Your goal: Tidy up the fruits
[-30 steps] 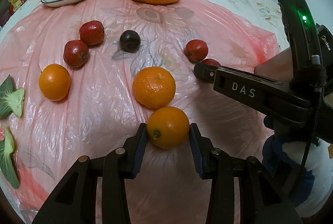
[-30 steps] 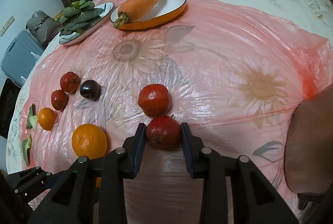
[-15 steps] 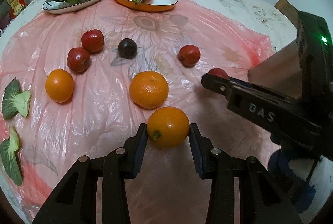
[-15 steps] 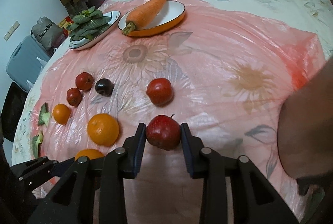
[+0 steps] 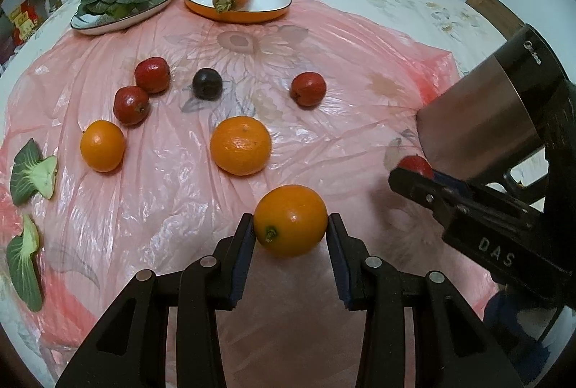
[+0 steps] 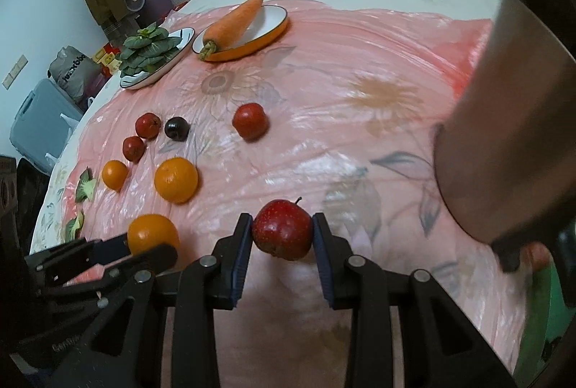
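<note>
We hold a round orange citrus fruit (image 5: 290, 220) pinched in the left gripper (image 5: 290, 233) and a speckled red apple (image 6: 282, 229) pinched in the right gripper (image 6: 282, 235), both above the pink plastic sheet (image 5: 342, 38); carry step, and next we judge each needs a drop spot.

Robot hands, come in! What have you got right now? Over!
Left gripper shut on an orange. Right gripper shut on a red apple. Metal pot close on the right. Other fruit on the pink sheet.
</note>
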Demonstrator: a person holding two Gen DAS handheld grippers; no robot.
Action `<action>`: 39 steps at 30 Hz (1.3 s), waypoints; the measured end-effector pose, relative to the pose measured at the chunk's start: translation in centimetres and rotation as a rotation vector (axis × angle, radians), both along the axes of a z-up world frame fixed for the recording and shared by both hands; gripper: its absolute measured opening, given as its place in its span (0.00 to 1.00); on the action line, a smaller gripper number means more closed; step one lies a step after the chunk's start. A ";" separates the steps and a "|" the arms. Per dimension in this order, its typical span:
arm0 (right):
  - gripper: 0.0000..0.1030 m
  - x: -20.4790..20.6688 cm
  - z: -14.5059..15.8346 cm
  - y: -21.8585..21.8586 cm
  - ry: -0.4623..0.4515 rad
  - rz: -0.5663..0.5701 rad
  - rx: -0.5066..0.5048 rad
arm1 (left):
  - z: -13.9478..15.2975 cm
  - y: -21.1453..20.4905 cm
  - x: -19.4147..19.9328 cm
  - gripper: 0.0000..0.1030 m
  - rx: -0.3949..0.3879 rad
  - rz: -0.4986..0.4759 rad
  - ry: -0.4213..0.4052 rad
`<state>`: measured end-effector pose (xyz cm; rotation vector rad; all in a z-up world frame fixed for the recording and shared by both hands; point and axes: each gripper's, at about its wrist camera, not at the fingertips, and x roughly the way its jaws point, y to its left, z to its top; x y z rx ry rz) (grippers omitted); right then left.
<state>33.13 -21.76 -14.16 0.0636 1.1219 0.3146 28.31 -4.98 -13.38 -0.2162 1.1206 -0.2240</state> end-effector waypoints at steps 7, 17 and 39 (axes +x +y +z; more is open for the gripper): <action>0.27 -2.3 0.2 -1.7 0.019 -0.024 0.009 | 0.5 -1.4 -0.8 0.34 0.017 -0.031 -0.005; 0.27 -5.2 0.8 -3.6 0.033 -0.059 0.021 | 1.2 -3.8 -1.7 0.34 0.043 -0.074 -0.019; 0.27 -8.7 1.1 -7.8 0.044 -0.118 0.032 | 1.6 -8.0 -3.8 0.34 0.074 -0.147 -0.008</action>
